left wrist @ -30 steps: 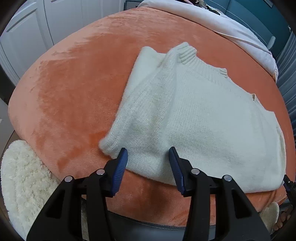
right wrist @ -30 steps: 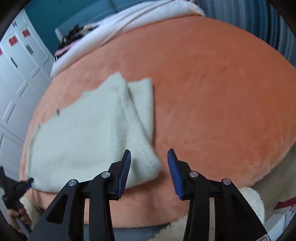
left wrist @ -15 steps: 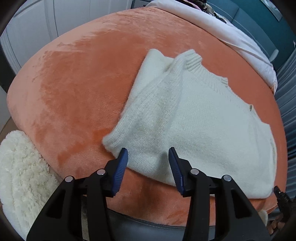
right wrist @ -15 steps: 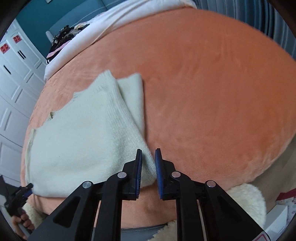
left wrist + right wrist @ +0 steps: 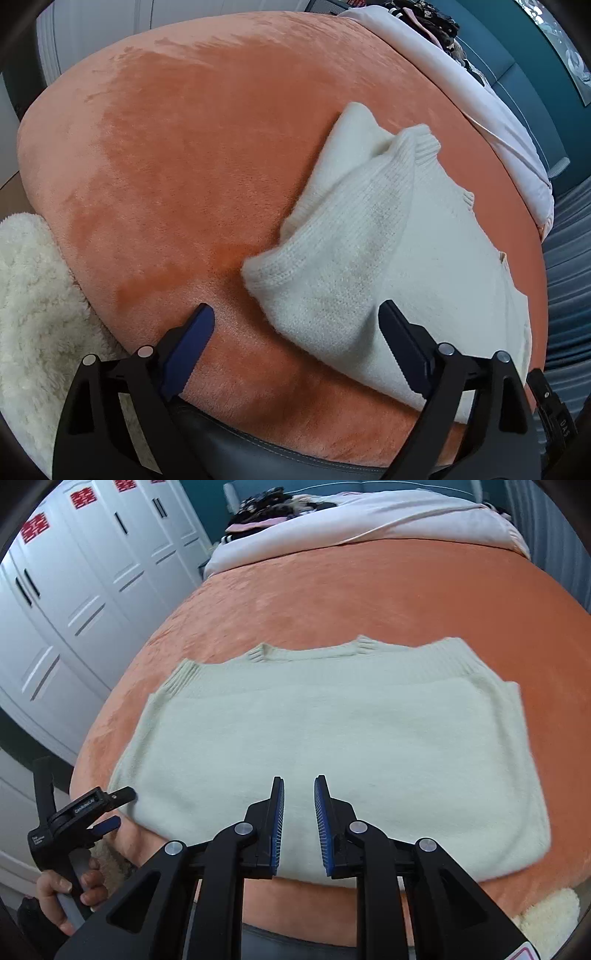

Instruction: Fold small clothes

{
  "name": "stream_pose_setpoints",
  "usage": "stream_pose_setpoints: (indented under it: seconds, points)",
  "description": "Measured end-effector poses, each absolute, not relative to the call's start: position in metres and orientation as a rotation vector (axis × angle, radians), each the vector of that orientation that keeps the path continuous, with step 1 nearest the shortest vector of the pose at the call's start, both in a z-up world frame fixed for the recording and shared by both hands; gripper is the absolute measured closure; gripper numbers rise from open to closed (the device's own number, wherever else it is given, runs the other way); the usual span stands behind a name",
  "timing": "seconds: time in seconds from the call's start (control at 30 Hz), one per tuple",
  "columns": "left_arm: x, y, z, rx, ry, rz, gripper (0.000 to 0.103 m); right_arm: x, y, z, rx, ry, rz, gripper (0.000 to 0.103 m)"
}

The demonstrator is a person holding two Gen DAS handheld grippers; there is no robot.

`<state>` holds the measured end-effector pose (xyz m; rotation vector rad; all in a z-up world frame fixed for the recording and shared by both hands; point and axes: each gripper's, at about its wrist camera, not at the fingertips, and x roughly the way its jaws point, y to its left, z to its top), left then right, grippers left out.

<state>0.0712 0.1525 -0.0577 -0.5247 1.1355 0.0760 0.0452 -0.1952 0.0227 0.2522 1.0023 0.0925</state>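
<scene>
One cream knit sweater was spread flat on the orange blanket, its sleeves folded in. It was judged soft, light and limp, best pinched at a hem corner. The left gripper was opening wide over the near corner; the right gripper, narrow, was opening slightly, empty.
</scene>
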Motion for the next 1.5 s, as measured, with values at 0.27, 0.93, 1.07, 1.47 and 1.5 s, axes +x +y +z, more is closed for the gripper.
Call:
stream_pose_setpoints:
  seconds: [0.27, 0.93, 1.07, 1.47, 1.5]
  points:
    - [0.075, 0.157, -0.059, -0.542, 1.121, 0.053, 0.009, 0.103, -0.157, -0.032, 0.201, 1.159, 0.049, 0.091]
    - [0.115, 0.155, -0.048, -0.595, 1.108, 0.044, 0.057, 0.111, -0.148, -0.040, 0.132, 1.169, 0.044, 0.092]
    - [0.108, 0.147, -0.016, -0.620, 1.031, -0.026, 0.073, 0.111, -0.148, -0.041, 0.145, 1.166, 0.052, 0.092]
    - [0.074, -0.012, 0.110, -0.242, 0.811, -0.411, 0.077, 0.067, -0.219, -0.004, 0.444, 1.054, 0.078, 0.081]
    - [0.071, -0.029, 0.111, -0.216, 0.810, -0.442, 0.077, 0.055, -0.232, -0.001, 0.471, 1.039, 0.063, 0.080]
